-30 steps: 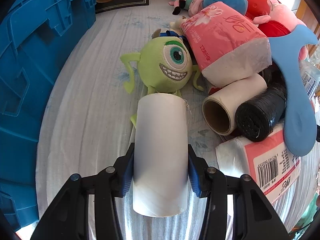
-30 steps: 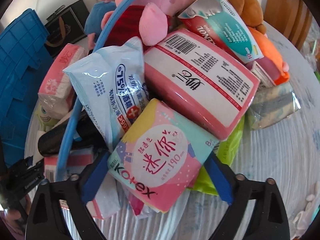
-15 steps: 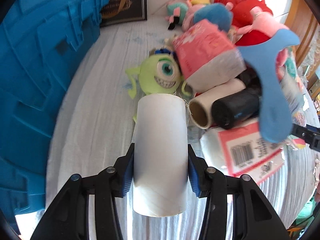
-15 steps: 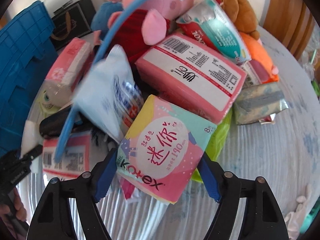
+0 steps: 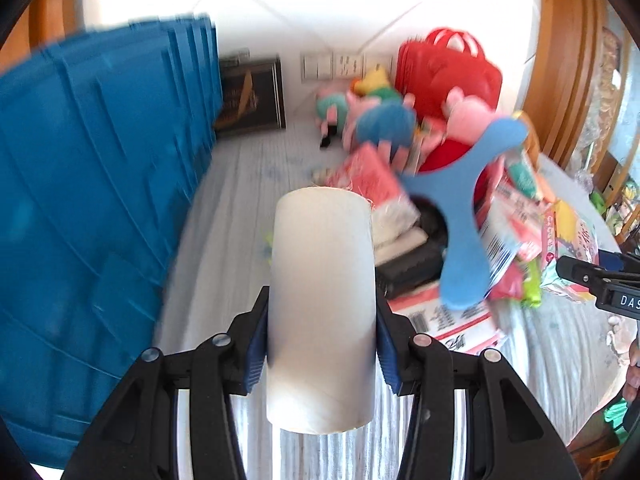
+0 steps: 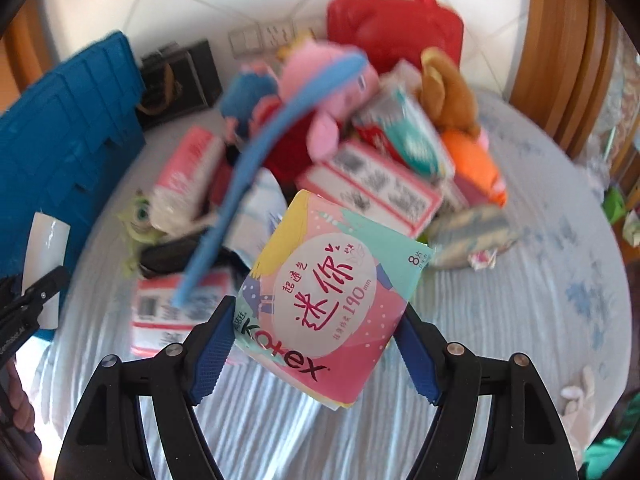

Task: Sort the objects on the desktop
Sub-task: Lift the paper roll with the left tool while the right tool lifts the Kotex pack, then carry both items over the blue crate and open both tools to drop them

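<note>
My left gripper [image 5: 322, 336] is shut on a white paper roll [image 5: 322, 304] and holds it above the bedspread, next to the blue crate [image 5: 88, 232]. My right gripper [image 6: 312, 344] is shut on a pink Kotex pad pack [image 6: 328, 292], lifted clear of the pile. The pile holds pink tissue packs [image 6: 372, 192], a blue curved plastic piece [image 5: 464, 216], a green one-eyed plush [image 6: 138, 216], a black roll [image 5: 416, 256] and pink pig plushes [image 5: 468, 116]. The roll in the left gripper also shows in the right wrist view [image 6: 46, 264].
A red bag [image 6: 394, 24] and a dark picture frame [image 5: 250, 96] stand by the back wall. A brown plush [image 6: 448, 92] and an orange one [image 6: 476, 164] lie at the pile's right. A wooden frame [image 5: 560, 60] runs along the right.
Both grippers have risen and pulled back from the pile with their loads. The Kotex pack has come free of the pile. The view is now motion-blurred.
</note>
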